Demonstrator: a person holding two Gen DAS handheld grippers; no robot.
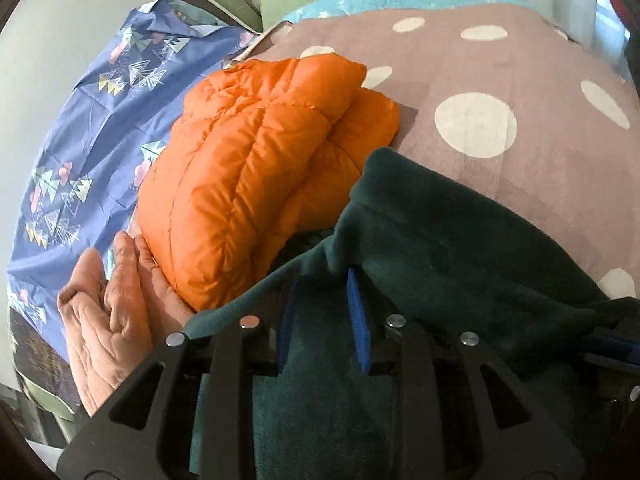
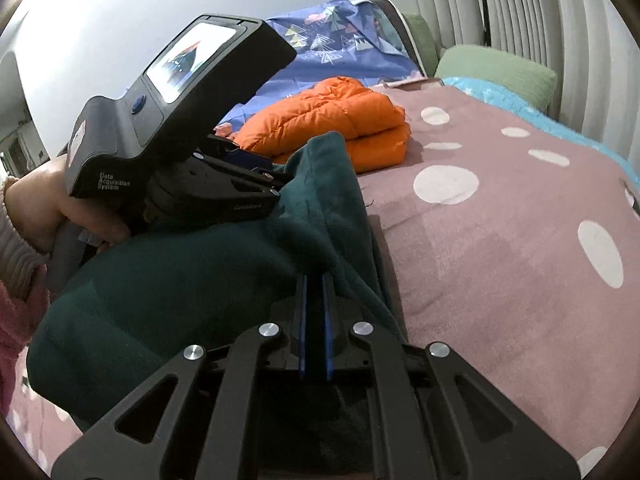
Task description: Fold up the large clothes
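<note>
A: Right wrist view first, biggest thing down: the bed under a mauve polka-dot blanket (image 2: 500, 240), then the dark green fleece garment (image 2: 180, 280) lying at its near edge, with one layer lifted into a ridge.

B: Why the ridge?

A: Both grippers hold cloth up off the bed, probably to carry one part over the rest for a fold. The right gripper (image 2: 314, 280) has its blue pads nearly together, pinched on a thin edge of fleece. The left gripper (image 2: 276, 184) bites the raised fold further back.

B: And the orange puffer jacket (image 2: 340, 120)?

A: Already folded, set aside beyond the green one, likely to keep the working space free.

B: What does the left wrist view add?

A: The left gripper (image 1: 324, 320) from behind: jaws narrow, fleece bunched between the pads. Also a bare hand (image 1: 116, 312) touching the jacket's edge, and more of the blue tree-print sheet (image 1: 88, 120). Only the right wrist view shows the left unit's screen (image 2: 192, 60).
</note>
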